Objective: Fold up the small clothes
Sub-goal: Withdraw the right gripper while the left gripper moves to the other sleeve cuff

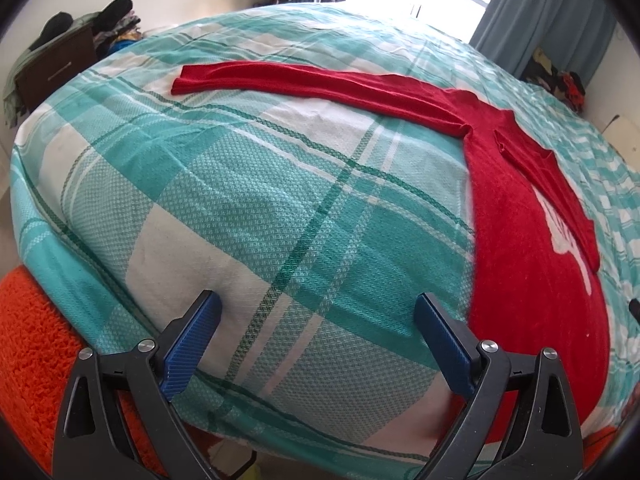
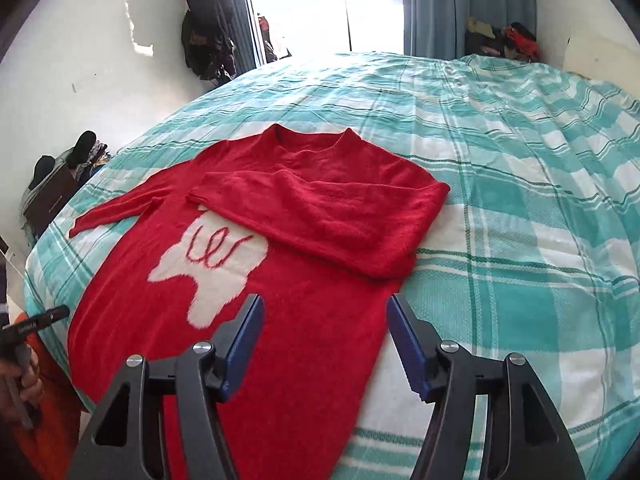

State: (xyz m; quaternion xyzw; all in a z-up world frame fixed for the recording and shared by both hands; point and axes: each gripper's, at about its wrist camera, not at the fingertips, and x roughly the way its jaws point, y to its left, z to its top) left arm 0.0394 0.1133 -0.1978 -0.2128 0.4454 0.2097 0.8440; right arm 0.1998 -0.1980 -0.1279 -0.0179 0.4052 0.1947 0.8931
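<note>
A red sweater [image 2: 312, 320] with a white patch [image 2: 212, 272] lies flat on the bed. Its right sleeve [image 2: 320, 208] is folded across the chest. Its left sleeve [image 2: 116, 212] lies stretched out to the side; in the left wrist view this sleeve [image 1: 304, 84] runs far across the bed from the body [image 1: 532, 248]. My right gripper [image 2: 325, 320] is open and empty above the sweater's lower right part. My left gripper [image 1: 318, 320] is open and empty over bare bedspread, left of the sweater's hem.
The bed carries a teal and white plaid bedspread [image 2: 520, 200]. An orange fuzzy blanket [image 1: 36, 340] hangs at the near edge. A dark dresser with clothes [image 1: 52, 64] stands at the left wall. Curtains [image 2: 452, 4] frame a bright window at the back.
</note>
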